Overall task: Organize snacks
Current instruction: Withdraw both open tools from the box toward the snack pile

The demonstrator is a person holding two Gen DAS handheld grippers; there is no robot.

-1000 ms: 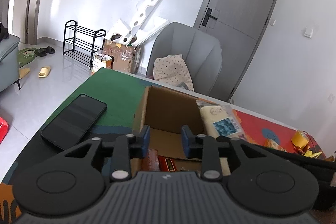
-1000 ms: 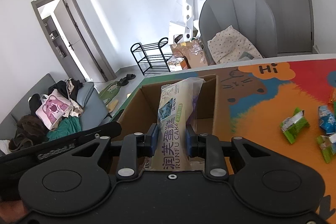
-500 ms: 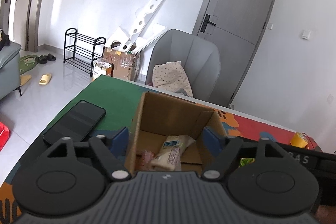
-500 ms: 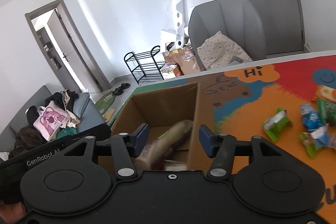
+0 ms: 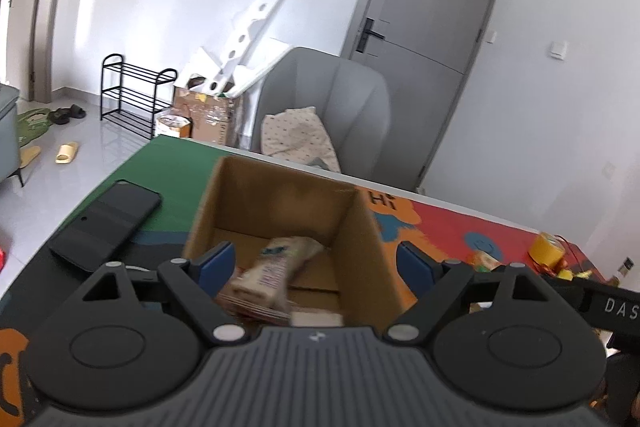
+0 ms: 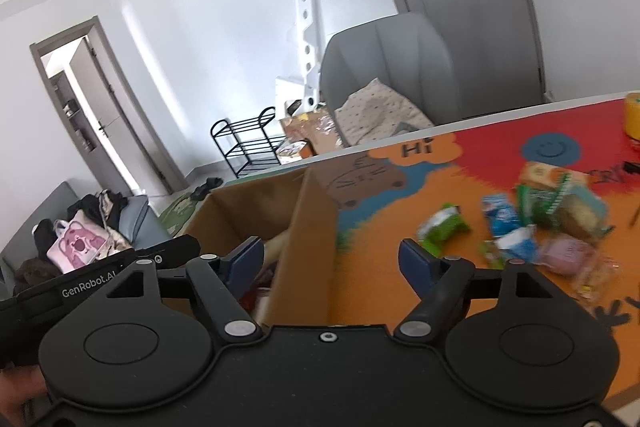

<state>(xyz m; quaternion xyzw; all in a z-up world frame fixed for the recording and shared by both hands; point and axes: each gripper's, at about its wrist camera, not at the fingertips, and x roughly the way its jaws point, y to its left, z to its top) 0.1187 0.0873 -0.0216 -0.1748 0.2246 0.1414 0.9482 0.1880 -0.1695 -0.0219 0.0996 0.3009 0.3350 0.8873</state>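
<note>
An open cardboard box (image 5: 360, 227) (image 6: 312, 227) stands on the colourful mat. A pale cake packet (image 5: 280, 263) lies inside it on top of other snacks. My left gripper (image 5: 316, 263) hovers at the box's near side, jaws opening, pads spread wider than the box and pressing on nothing. My right gripper (image 6: 332, 259) straddles the box's right wall, jaws opening, nothing gripped. Several loose snack packets (image 6: 520, 223) lie on the orange part of the mat to the right.
A black phone (image 5: 106, 223) lies on the green mat left of the box. A yellow tape roll (image 5: 546, 249) (image 6: 632, 119) sits at the far right. A grey chair (image 5: 332, 115) stands behind the table. The other gripper's body (image 6: 100, 275) shows at the left.
Both grippers opened and drew back from the box. The right one let go of the cake packet, which now lies in the box, and swung right toward the loose snacks.
</note>
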